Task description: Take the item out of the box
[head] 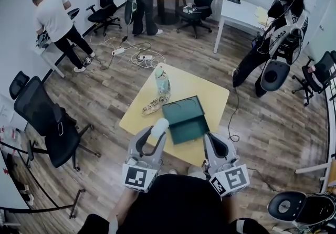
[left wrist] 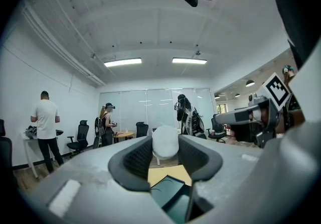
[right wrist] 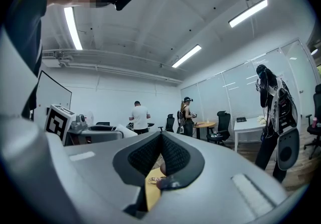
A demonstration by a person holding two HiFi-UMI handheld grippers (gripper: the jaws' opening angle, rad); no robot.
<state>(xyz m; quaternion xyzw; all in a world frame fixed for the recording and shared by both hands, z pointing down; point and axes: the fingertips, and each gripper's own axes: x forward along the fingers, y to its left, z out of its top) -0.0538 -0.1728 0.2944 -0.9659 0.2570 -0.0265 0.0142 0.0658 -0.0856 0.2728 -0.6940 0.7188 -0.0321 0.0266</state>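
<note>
White item [left wrist: 165, 141] was pinched between pads of left hand-held gripper [head: 156, 134] — already out of green box [head: 186, 118]. Held just left of box's near corner, above yellow bench [head: 206, 91]. Long side seemed stood up, round end on top. Right hand-held gripper [head: 209, 138] was pressed together, empty — at box's other near corner.

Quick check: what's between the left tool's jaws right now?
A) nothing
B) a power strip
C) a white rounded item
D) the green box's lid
C: the left gripper view shows the white rounded item clamped between the pads of the left tool, while the green box lies open on the table.
</note>
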